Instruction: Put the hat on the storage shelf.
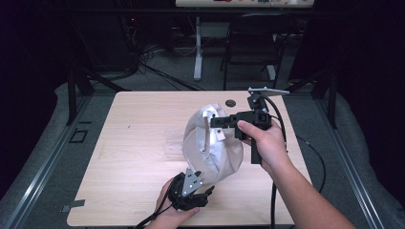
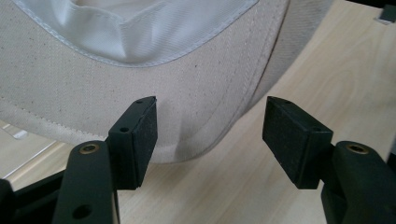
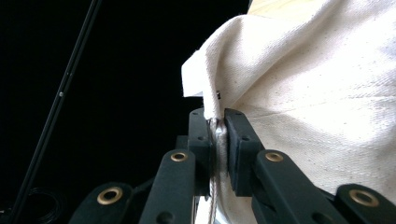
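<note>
No readable writing on the cream canvas bag (image 1: 212, 145); its small white tag (image 1: 220, 134) looks blank. My right tongs (image 1: 218, 122) are clamped on the bag's edge, holding it up over mid-tabletop. My left tongs (image 1: 198, 191) stand apart, nothing gripped, just beside the bag's lower hem. Pale wood tabletop (image 1: 133, 143); dark room, chair (image 1: 250, 45) beyond.
</note>
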Tool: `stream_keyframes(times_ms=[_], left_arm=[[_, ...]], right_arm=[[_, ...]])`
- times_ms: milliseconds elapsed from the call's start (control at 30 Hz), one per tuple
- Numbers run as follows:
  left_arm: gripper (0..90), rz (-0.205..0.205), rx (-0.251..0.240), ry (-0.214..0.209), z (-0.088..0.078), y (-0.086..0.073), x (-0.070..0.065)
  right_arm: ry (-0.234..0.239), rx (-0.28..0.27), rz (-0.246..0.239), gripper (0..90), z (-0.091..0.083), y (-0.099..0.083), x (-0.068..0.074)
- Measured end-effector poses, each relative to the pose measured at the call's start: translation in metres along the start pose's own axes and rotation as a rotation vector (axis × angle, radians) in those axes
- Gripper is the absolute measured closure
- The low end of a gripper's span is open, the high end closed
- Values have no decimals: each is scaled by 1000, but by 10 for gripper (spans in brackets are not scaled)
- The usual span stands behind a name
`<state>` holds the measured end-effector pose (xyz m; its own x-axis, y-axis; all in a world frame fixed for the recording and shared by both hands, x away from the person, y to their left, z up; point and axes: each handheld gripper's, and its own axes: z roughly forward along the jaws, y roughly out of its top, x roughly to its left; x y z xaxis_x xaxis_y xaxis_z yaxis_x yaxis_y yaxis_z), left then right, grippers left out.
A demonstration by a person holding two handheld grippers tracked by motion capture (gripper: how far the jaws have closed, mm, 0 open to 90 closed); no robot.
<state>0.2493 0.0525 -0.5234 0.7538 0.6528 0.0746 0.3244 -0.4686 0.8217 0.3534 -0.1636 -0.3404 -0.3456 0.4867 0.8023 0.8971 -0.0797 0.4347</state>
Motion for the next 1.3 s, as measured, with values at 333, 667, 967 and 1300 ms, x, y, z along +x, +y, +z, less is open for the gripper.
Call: stream_keyframes(times_ms=[333,667,967,1300], left_arm=[[671,30,28,70,-4,4,9],[748,-12,-11,54,-14,11,31],[760,-66,-29,26,-1,17,47],[779,-77,-59,-1,8,23,49]], right_arm=[[2,-13,-9,818,-6,-1,4],[-10,-23,-24,816,-13,0,11],[-40,-25,-16,817,-11,8,7],[-56,-39,-24,818,-8,14,8]])
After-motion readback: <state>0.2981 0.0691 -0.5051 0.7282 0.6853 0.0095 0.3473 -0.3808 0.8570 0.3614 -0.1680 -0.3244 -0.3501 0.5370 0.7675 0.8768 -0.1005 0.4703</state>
